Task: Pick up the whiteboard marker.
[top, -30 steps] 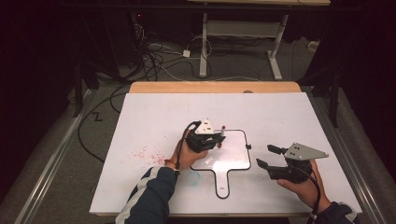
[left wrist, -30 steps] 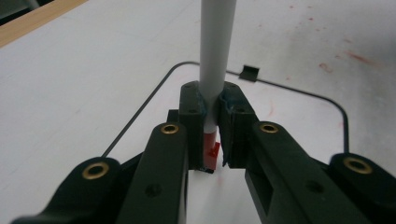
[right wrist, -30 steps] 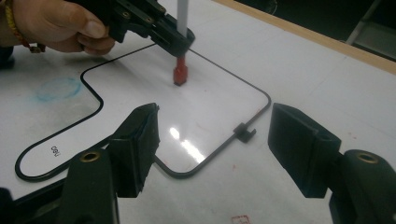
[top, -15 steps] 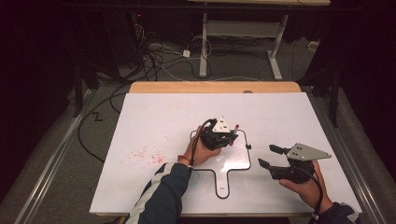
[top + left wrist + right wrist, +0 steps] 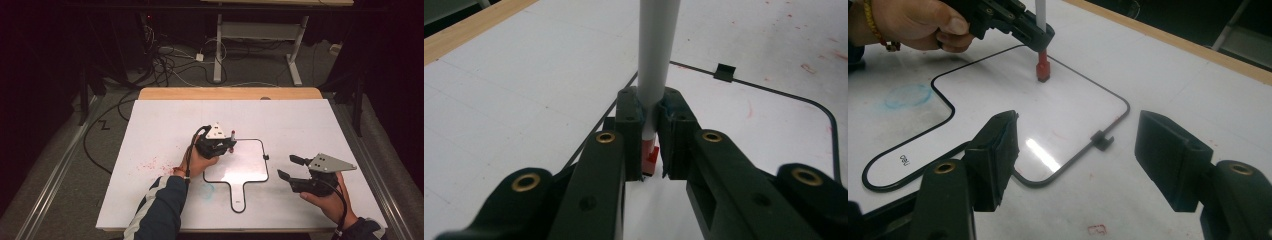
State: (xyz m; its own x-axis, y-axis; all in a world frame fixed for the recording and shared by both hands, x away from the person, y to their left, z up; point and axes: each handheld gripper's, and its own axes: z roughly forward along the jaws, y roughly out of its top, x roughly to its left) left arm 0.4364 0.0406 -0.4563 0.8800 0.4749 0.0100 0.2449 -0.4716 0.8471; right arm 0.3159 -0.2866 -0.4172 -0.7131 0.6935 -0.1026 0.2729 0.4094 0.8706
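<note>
Nearest the person, the right tool (image 5: 292, 167) hovers over the table (image 5: 150, 125) with its jaws spread wide and empty, just beside the small whiteboard (image 5: 247, 167). Farther in, the left tool (image 5: 224, 146) is clamped on a white marker (image 5: 1040, 20), its red tip pressed to the whiteboard near a corner. Writing seems underway; next comes a steady stroke, perhaps while the right tool braces the whiteboard.
</note>
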